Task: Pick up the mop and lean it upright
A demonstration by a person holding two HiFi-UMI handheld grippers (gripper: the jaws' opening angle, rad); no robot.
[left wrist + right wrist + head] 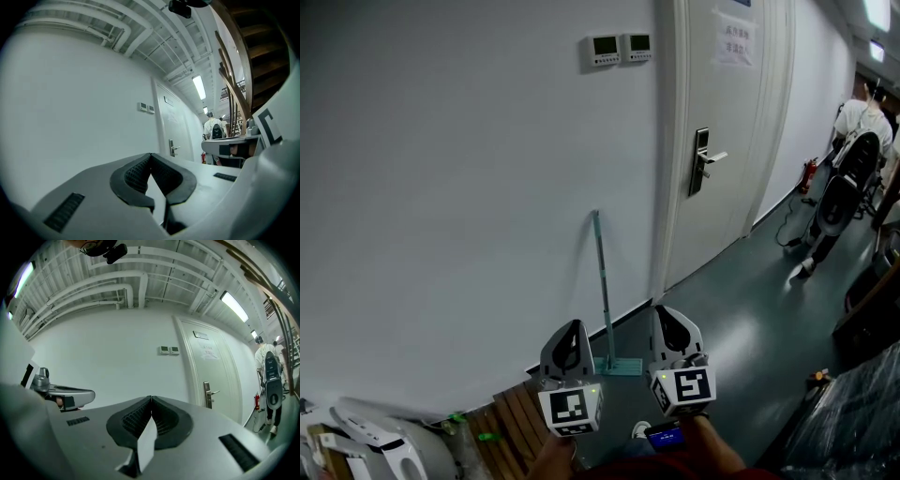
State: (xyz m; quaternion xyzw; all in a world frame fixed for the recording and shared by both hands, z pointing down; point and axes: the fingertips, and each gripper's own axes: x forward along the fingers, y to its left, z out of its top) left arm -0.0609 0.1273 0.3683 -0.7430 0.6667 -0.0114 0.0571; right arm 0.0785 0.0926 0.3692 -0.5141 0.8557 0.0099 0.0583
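Mop (604, 291): slim pale-teal handle, flat rectangular teal head. It stands nearly upright, with its head on the dark floor (722, 319) and its handle top resting against the white wall (441, 187), left of the door (712, 141).

Left hand-held gripper (571, 328): clenched, nothing between the jaws.

Right hand-held gripper (667, 323): likewise clenched and empty.

Both are near the mop head and apart from it.

White door (722, 112) with lever handle (710, 157) — two wall panels (620, 48) left of it
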